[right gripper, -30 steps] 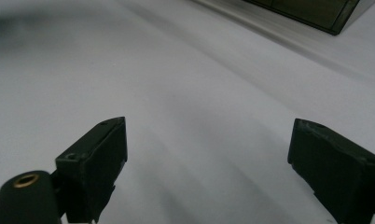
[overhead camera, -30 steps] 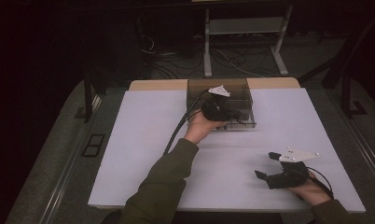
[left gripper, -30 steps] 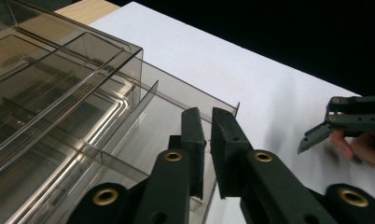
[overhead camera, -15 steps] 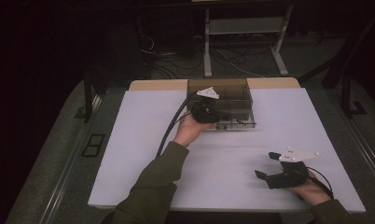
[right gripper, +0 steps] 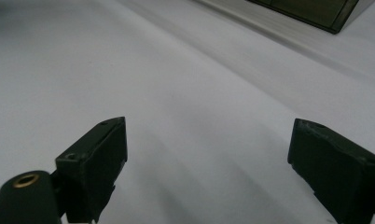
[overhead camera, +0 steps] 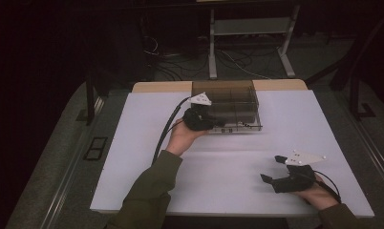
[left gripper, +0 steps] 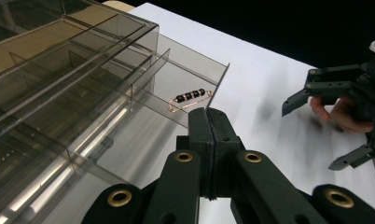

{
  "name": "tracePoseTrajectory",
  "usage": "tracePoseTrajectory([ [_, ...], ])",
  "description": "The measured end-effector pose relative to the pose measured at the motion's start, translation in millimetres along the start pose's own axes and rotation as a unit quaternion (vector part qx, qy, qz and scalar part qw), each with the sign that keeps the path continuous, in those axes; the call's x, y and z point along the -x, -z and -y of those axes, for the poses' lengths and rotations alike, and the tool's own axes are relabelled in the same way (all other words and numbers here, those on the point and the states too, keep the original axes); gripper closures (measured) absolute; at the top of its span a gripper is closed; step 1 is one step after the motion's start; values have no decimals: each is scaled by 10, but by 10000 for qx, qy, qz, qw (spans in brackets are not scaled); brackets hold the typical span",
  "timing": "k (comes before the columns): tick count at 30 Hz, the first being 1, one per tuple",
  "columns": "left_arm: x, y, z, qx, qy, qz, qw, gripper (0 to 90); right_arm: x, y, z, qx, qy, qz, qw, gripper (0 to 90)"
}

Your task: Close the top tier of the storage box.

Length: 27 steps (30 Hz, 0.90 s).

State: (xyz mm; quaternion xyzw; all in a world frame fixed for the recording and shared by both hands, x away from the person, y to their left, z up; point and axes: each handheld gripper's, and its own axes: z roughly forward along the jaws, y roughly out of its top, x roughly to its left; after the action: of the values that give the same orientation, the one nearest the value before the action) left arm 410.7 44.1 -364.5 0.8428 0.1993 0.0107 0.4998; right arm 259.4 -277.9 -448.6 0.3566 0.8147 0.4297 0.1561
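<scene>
Left tongs [left gripper: 209,122] leftward; one box [overhead camera: 230,98], one pin [left gripper: 189,97]

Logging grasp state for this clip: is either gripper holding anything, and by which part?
Nothing is held. The left gripper is shut on nothing beside the clear organiser box; the right gripper is open above the bare table.

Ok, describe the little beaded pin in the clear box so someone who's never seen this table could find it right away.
At the far middle of the white table stands a smoky clear box split into compartments. A shallow drawer sticks out of its front, just ahead of the left tongs. The beaded pin lies in it: a thin gold-coloured wire pin threaded with a short row of black beads.
</scene>
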Motion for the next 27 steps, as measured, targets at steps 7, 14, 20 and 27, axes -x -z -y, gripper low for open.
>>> tracePoseTrajectory([
  [7,59,92,70,6,26,-30,10000,892,2,2,-2,2,-9,5,10000,112],
  [14,107,174,242,-120,14,-99,9999,892,-2,12,-4,20,13,17,10000,111],
  [20,101,194,380,-179,132,-168,9996,892,-2,14,-6,10,5,65,10000,111],
  [27,98,113,412,-264,83,-208,9994,892,-4,5,-7,8,23,46,10000,112],
])
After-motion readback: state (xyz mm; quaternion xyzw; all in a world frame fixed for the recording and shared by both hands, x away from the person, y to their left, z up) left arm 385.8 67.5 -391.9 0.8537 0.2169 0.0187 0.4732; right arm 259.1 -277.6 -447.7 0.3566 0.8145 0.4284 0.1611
